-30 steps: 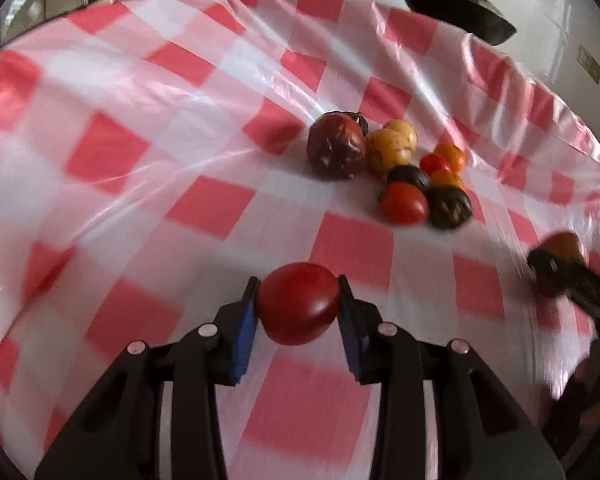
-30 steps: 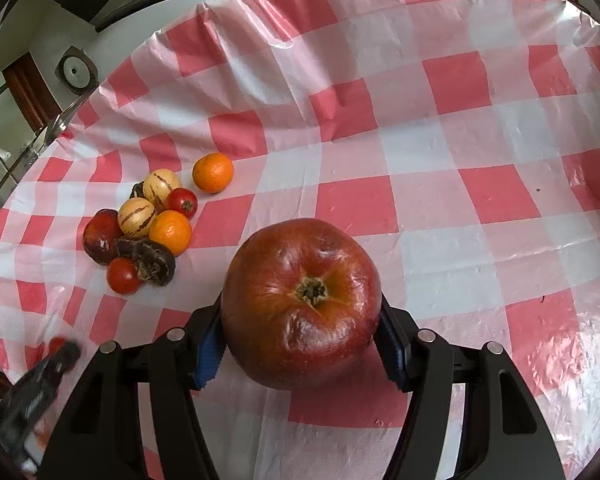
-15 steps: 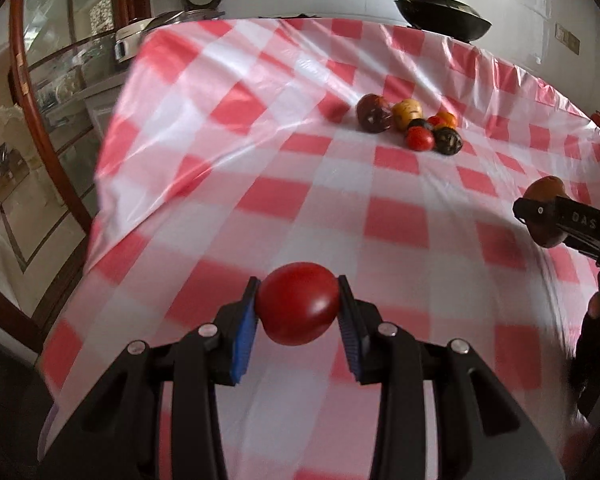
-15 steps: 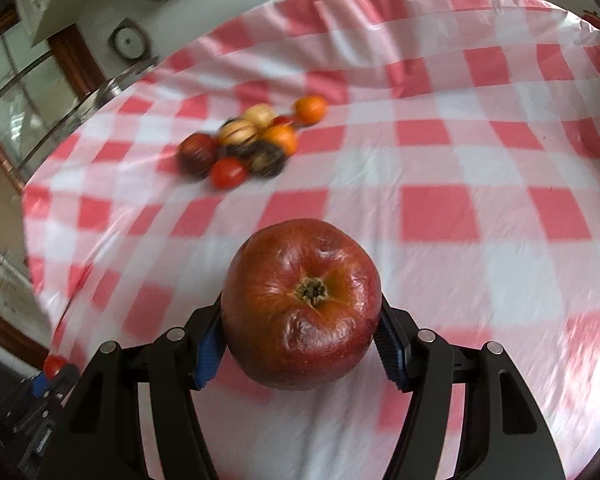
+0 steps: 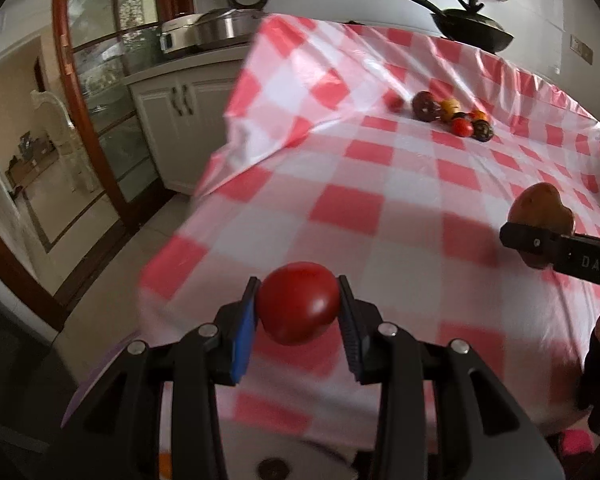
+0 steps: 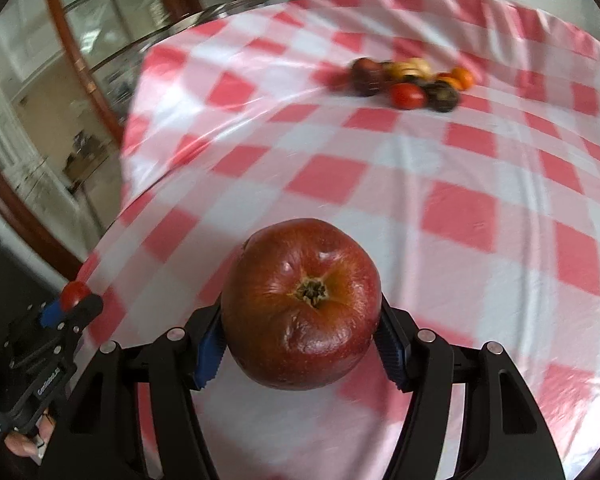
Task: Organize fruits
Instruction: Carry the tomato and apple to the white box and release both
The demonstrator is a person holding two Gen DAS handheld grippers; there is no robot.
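Observation:
My left gripper [image 5: 298, 312] is shut on a red tomato [image 5: 298, 308] and holds it above the near edge of the red-and-white checked table [image 5: 400, 184]. My right gripper [image 6: 302, 340] is shut on a large dark red apple [image 6: 302, 304], also above the near part of the table [image 6: 420, 168]. The apple shows in the left wrist view [image 5: 540, 210], the tomato in the right wrist view [image 6: 74, 294]. A cluster of several fruits [image 5: 454, 116] lies far across the table, also in the right wrist view [image 6: 412, 80].
The cloth's left edge [image 5: 228, 132] hangs down to a tiled floor. A white cabinet [image 5: 172, 120] with a steel pot [image 5: 216, 32] stands behind it. A dark wok [image 5: 468, 28] sits at the back. A wood-framed glass door [image 5: 84, 92] is at the left.
Both grippers have pulled back from the fruit cluster toward the table's near edge, each still holding its fruit. The cluster now looks small and far.

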